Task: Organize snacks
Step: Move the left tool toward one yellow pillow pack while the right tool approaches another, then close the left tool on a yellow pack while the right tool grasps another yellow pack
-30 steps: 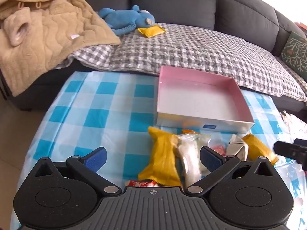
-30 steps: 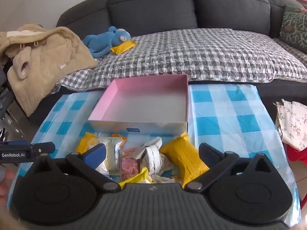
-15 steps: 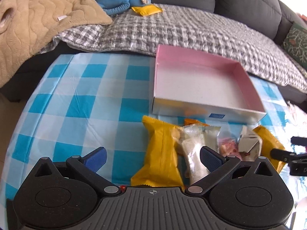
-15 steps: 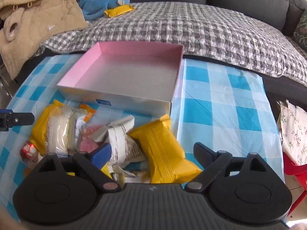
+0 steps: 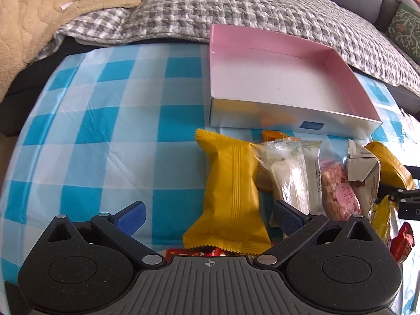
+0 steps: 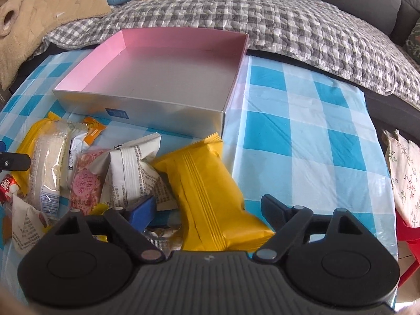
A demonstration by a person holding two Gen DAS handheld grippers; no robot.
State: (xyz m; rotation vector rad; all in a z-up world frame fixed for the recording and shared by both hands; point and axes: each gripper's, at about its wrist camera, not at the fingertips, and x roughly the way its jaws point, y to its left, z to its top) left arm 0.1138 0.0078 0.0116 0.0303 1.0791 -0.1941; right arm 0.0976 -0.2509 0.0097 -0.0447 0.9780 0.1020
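Both grippers, left [image 5: 208,216] and right [image 6: 207,210], had descended, jaws wide and empty, each straddling a yellow pack [image 5: 231,197] [image 6: 210,197] before the box [image 5: 275,78]. Each should clamp mid-pack only.

You have a pile of wrapped snacks lying flat in front of the pink-lined box [image 5: 275,60], which sits upright and holds nothing: two yellow packets [image 5: 231,199] [image 6: 210,197], clear-wrapped bars [image 5: 288,181], a pink packet [image 6: 85,183].
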